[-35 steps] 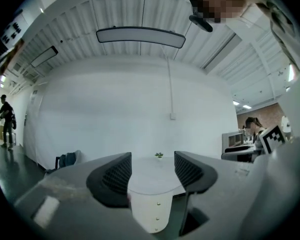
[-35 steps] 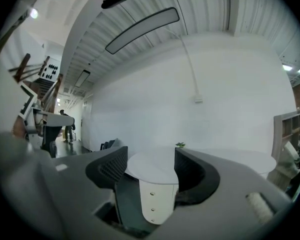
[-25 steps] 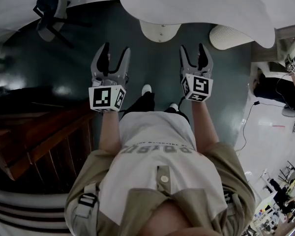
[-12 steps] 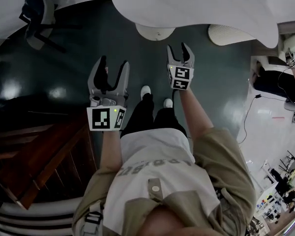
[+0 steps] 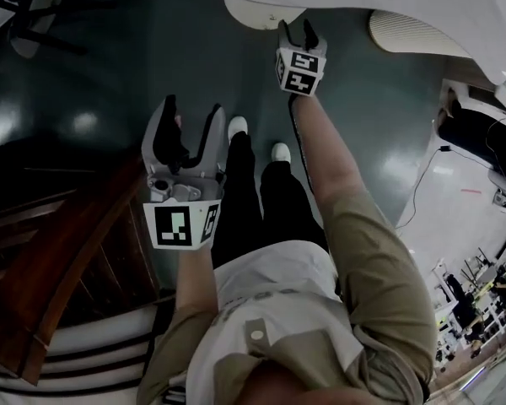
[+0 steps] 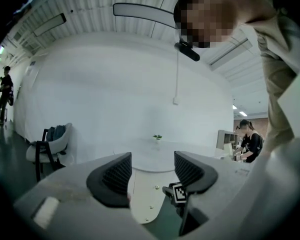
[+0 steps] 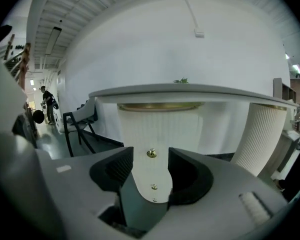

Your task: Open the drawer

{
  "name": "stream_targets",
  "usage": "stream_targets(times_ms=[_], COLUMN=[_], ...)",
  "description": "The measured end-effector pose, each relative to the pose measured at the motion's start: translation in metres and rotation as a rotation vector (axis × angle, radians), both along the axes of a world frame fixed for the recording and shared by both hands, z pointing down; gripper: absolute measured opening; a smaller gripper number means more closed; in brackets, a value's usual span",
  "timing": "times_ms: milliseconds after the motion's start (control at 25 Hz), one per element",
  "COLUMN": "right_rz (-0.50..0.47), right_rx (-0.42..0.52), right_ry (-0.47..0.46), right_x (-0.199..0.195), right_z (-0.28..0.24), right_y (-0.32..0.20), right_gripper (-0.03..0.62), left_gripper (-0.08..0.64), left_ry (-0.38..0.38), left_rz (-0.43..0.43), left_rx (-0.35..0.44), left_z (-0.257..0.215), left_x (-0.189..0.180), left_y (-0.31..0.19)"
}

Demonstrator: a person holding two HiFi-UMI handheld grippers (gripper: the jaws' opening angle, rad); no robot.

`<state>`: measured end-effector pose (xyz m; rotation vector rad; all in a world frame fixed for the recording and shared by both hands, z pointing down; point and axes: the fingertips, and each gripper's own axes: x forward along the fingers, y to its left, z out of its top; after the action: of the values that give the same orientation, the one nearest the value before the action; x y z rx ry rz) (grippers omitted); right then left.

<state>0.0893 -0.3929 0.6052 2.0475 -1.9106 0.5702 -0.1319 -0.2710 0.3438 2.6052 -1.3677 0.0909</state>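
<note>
The right gripper [image 5: 296, 30] has dropped toward the far pedestal's [image 7: 160, 124] brass knob [image 7: 151, 153] — its fingers are narrowing, framing the knob without touching it yet, so a grasp looks near. The left gripper [image 5: 190, 121] has sunk too, fingers wide and empty.

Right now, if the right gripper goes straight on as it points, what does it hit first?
The right gripper would probably meet the top brass knob on the ribbed white pedestal, which sits framed between its closing, empty jaws. How far off is unclear.
</note>
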Motion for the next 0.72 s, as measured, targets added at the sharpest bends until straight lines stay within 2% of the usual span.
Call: stream_targets(times_ms=[400, 600, 720], right_rz=[-0.011, -0.05, -0.02], right_rx=[-0.001, -0.028, -0.029], right_ry=[0.005, 0.05, 0.043], right_x=[-0.004, -0.007, -0.002], right_z=[0.049, 0.071, 0.079], right_y=[-0.051, -0.067, -0.071], right_gripper=[0.232, 0.232, 0.227], left_gripper=[0.268, 0.268, 0.268], left_ry=[-0.004, -0.001, -0.001], left_rz=[-0.047, -0.067, -0.073], left_rx=[-0.043, -0.059, -0.066], left_z=[0.058, 0.08, 0.091], left_x=[-0.002, -0.005, -0.007], left_y=[0.015, 0.014, 0.01])
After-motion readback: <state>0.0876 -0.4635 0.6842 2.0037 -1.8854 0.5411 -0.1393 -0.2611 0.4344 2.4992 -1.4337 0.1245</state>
